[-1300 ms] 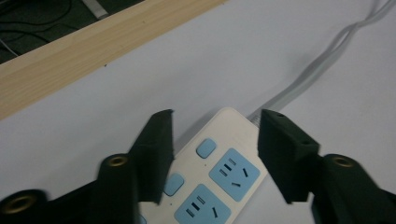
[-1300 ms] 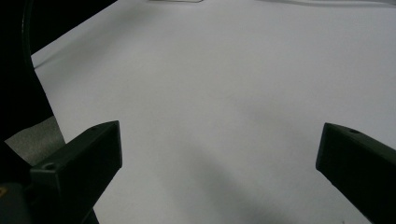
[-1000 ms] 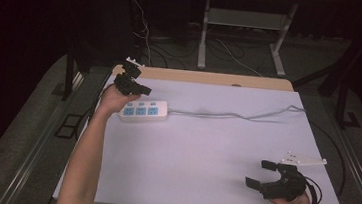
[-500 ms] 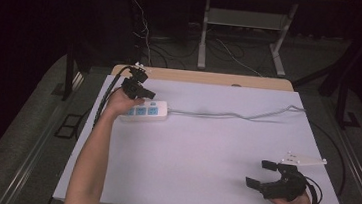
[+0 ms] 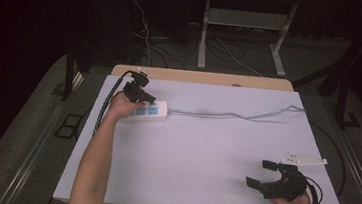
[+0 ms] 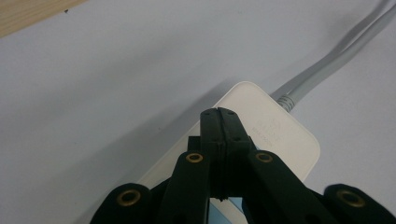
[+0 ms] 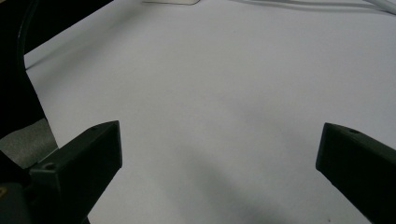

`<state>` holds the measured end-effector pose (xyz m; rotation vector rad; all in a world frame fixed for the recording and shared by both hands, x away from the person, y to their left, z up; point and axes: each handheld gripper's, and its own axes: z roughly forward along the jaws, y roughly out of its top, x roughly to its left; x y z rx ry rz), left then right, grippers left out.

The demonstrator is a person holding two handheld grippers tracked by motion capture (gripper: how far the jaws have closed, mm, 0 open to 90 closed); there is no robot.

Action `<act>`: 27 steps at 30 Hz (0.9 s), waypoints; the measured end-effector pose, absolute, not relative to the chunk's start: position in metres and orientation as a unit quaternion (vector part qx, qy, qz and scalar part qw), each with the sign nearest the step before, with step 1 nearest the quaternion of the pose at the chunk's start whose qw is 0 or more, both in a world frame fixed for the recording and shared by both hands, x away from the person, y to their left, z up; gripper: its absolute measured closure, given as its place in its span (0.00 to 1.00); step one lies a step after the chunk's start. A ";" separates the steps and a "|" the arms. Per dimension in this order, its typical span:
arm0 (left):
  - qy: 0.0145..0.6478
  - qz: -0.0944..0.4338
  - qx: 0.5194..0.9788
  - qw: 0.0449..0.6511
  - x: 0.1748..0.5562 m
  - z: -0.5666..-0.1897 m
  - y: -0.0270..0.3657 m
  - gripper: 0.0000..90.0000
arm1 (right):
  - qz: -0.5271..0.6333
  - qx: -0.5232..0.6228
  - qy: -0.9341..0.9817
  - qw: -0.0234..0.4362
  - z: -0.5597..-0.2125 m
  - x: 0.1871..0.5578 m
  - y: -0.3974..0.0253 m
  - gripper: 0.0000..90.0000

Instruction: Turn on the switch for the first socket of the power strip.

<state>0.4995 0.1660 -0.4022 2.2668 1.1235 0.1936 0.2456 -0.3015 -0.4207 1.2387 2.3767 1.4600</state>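
Your left gripper (image 6: pixel 219 114), jaws together, sits over the far-left power strip (image 5: pixel 149 111), perhaps pressing its switch; your right gripper (image 5: pixel 265 176) waits spread, near right.

One power strip (image 5: pixel 149 111), two grippers, one table (image 5: pixel 204 154).

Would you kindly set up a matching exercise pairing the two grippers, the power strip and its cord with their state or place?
Things:
1. left gripper
2. right gripper
3. power strip
4. grey cord

States or places:
A. jaws spread wide above bare table
B. runs toward the table's far right corner
C. jaws shut, tips over the strip
D. lies near the table's far left corner

Pairs: 1-C, 2-A, 3-D, 4-B
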 end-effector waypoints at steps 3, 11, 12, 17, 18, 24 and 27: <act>0.424 0.073 0.852 0.299 0.500 -0.404 0.165 0.99 | 0.478 0.406 0.777 0.045 -0.421 0.245 -0.302 0.00; 0.408 0.060 0.866 0.283 0.498 -0.404 0.162 0.99 | 0.477 0.410 0.776 0.051 -0.420 0.245 -0.303 0.00; 0.410 0.059 0.865 0.283 0.498 -0.404 0.162 0.99 | 0.478 0.408 0.776 0.053 -0.420 0.245 -0.303 0.00; 0.406 0.066 0.867 0.279 0.498 -0.404 0.159 0.99 | 0.479 0.408 0.775 0.053 -0.419 0.244 -0.303 0.00; 0.409 0.064 0.866 0.280 0.498 -0.404 0.159 0.99 | 0.479 0.408 0.776 0.052 -0.419 0.244 -0.303 0.00; 0.417 0.081 0.858 0.288 0.500 -0.400 0.157 0.99 | 0.477 0.406 0.778 0.050 -0.421 0.246 -0.301 0.00; 0.420 0.084 0.860 0.277 0.500 -0.401 0.159 0.99 | 0.477 0.406 0.778 0.050 -0.421 0.246 -0.301 0.00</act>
